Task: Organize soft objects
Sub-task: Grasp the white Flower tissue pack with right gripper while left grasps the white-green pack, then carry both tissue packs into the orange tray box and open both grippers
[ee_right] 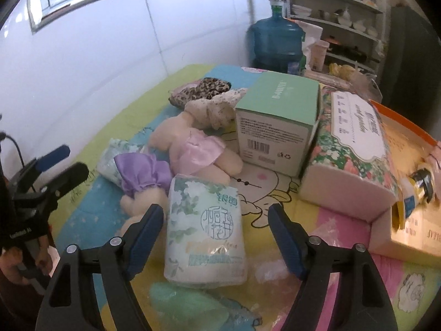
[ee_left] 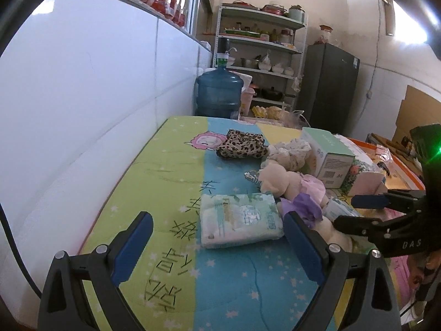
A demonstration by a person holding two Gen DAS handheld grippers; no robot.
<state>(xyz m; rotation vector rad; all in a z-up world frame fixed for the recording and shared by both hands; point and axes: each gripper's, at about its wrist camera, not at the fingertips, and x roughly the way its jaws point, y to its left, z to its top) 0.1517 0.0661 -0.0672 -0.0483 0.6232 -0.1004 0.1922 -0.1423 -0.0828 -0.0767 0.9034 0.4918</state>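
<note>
white tiled walls and a metal shelf rack (ee_left: 261, 52) back a table under a pastel cartoon-print cloth (ee_left: 165, 182). left gripper (ee_left: 217, 245): blue-padded jaws spread wide, nothing between them, hovering near a soft green-and-white tissue pack (ee_left: 239, 220) lying flat on the cloth. right gripper (ee_right: 216, 237): jaws wide, straddling a second floral tissue pack (ee_right: 205, 229) without pressing it. behind lie a cream plush doll in pink and purple cloth (ee_right: 193, 149), a leopard-print fabric piece (ee_right: 201, 91), a mint-green carton (ee_right: 275, 121) and a floral tissue box (ee_right: 350, 151). blue water jug (ee_left: 220, 91) stands at the far edge.
</note>
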